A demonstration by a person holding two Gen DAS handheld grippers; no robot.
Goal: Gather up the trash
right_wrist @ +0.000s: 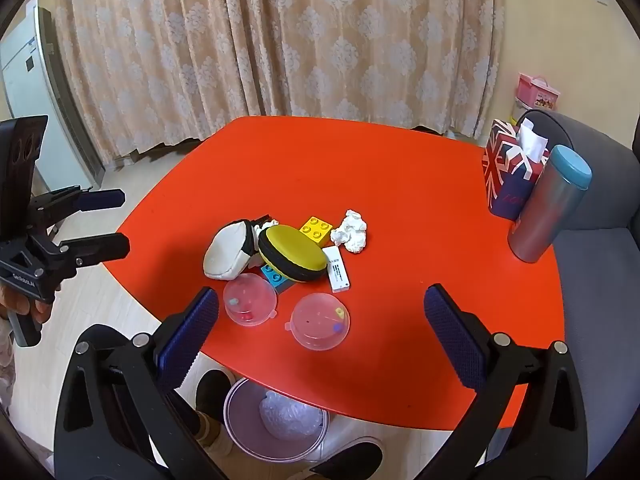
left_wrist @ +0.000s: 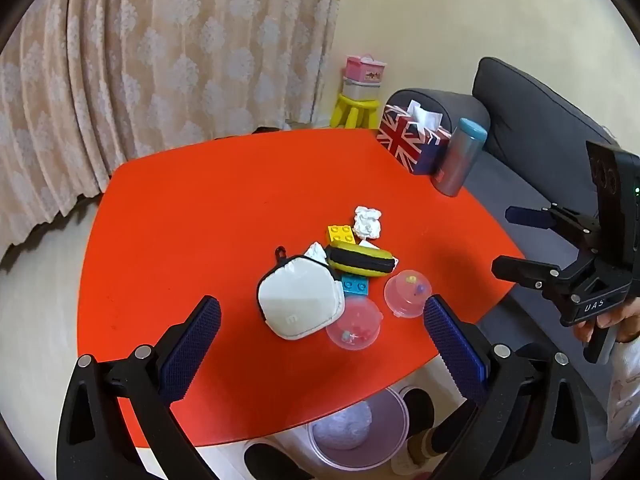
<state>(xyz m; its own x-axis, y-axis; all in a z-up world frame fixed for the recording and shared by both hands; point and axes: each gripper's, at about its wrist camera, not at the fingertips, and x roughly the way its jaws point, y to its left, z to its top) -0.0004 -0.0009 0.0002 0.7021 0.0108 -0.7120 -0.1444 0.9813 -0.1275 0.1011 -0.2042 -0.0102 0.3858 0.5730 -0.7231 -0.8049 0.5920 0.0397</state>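
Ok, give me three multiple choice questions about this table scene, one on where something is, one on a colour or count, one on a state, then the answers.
1. Where does the bin stand?
A. on the sofa
B. on the floor at the table's near edge
C. on the table

2. How many clear capsule balls are on the table?
A. two
B. four
C. none

3. How are the right gripper and left gripper?
A. both shut
B. both open, empty
C. each holding tissue

Answers:
B, the bin shows below the table edge.
A, one beside another.
B, fingers spread, nothing between.
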